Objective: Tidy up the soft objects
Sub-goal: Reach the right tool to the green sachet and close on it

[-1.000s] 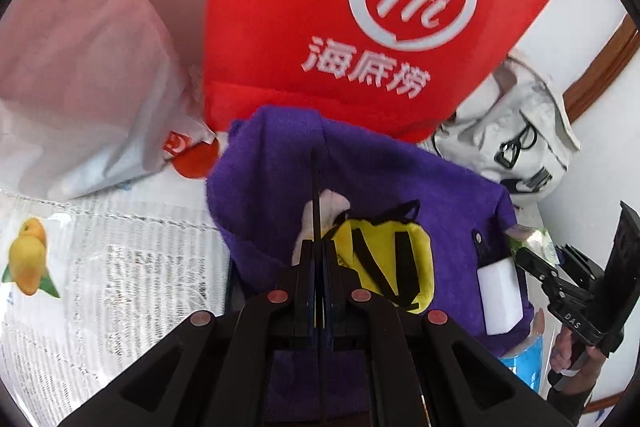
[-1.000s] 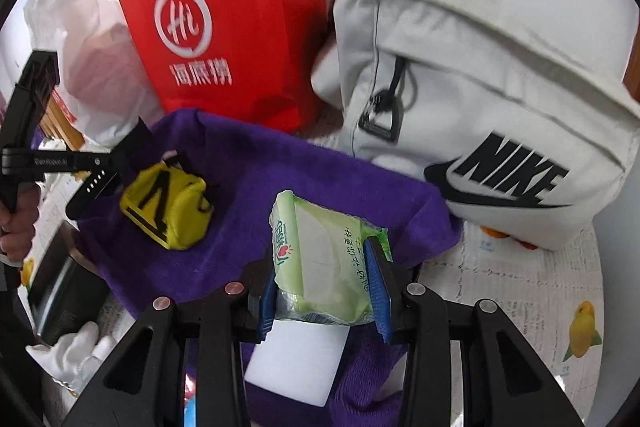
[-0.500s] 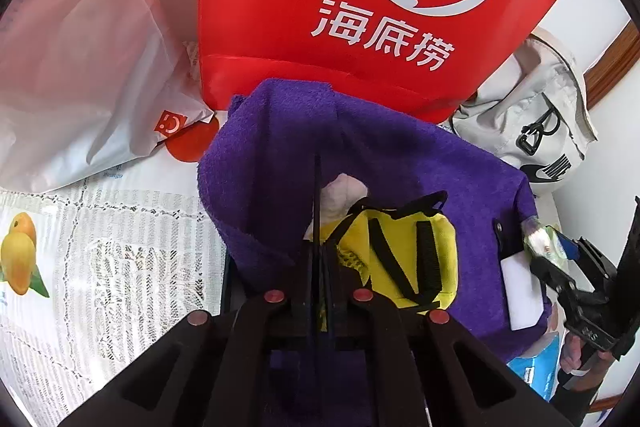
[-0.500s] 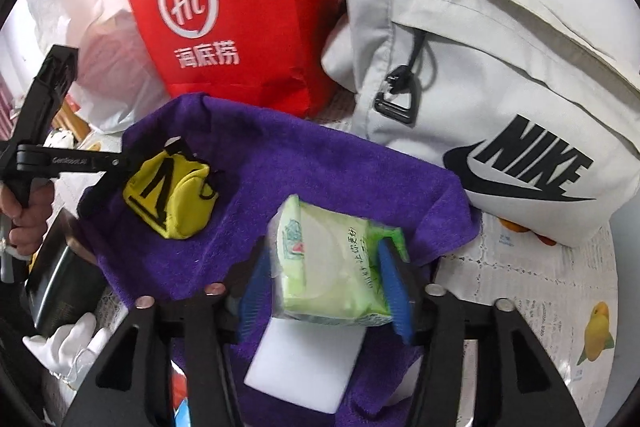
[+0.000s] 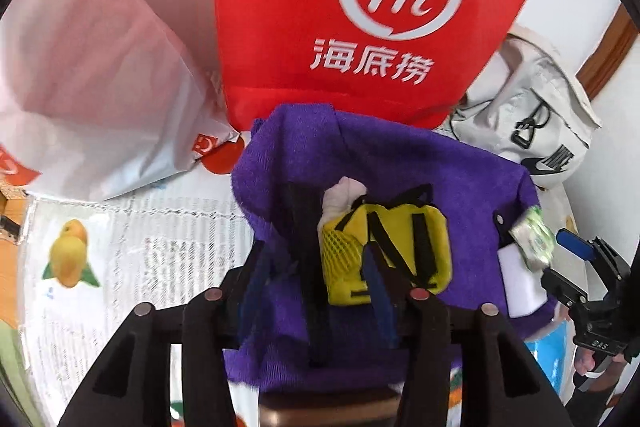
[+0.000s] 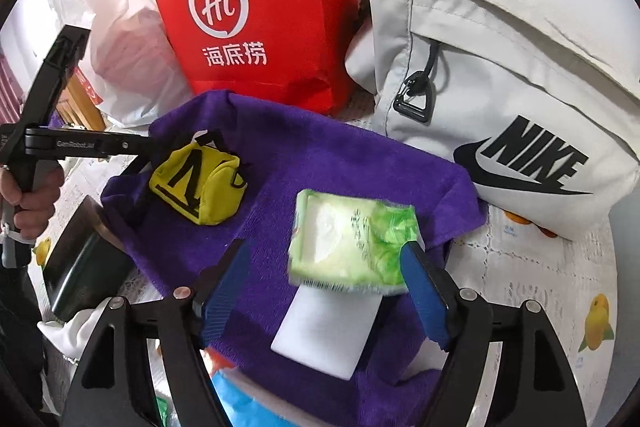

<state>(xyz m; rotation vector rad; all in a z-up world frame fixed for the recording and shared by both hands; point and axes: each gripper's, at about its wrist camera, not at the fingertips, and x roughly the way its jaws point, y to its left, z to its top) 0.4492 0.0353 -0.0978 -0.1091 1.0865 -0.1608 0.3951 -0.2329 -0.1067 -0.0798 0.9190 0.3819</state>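
Both tongs hang over the purple towel [image 6: 360,163], jaws opening. The right tongs [image 6: 324,279] no longer press the green tissue pack [image 6: 352,239], which sits between them above a white sponge [image 6: 328,331]. The left tongs [image 5: 316,267] hold nothing, the yellow pouch [image 5: 396,251] just beside them

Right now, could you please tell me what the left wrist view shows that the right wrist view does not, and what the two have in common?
Only the left wrist view shows the white cloth tucked behind the yellow pouch, and the brown wooden trim on the wall. Only the right wrist view shows the dark box beside the purple towel, and the full Nike logo on the grey bag. Both show the purple towel, yellow pouch, green tissue pack, white block, red Haidilao bag and white plastic bag.
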